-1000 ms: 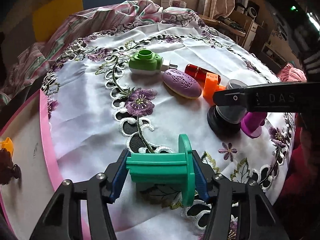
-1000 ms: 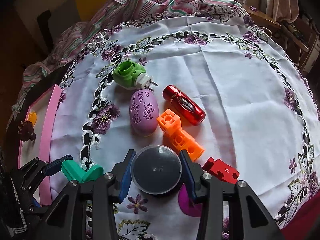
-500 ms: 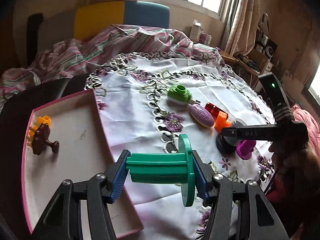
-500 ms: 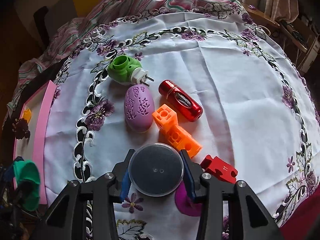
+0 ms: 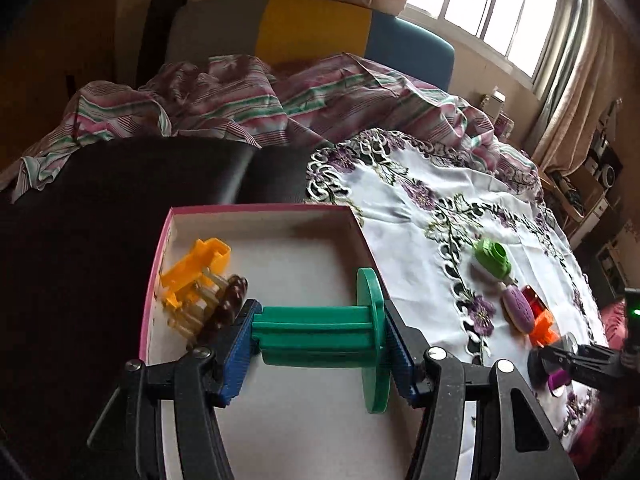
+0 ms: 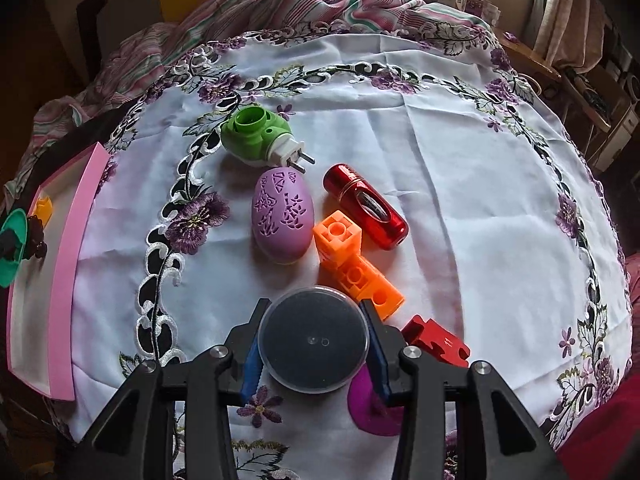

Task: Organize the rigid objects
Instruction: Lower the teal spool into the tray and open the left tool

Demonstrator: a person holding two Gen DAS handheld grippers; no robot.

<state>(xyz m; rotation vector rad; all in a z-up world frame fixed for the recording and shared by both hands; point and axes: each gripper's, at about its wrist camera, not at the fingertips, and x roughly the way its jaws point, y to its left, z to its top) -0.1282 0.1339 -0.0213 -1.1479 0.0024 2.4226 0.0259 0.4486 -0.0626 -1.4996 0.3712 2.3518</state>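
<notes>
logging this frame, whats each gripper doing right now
Left gripper: shut on the green spool, over the box.
Right gripper: shut on the round container.

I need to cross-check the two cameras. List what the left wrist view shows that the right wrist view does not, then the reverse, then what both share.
Only the left wrist view shows the left gripper, its jaws shut on the green spool above the pink box, and a brown piece clearly.

Only the right wrist view shows the right gripper, jaws shut on the round black container, plus the red block and magenta disc.

Both share the green plug, purple egg, red cylinder, orange block and the yellow piece.
</notes>
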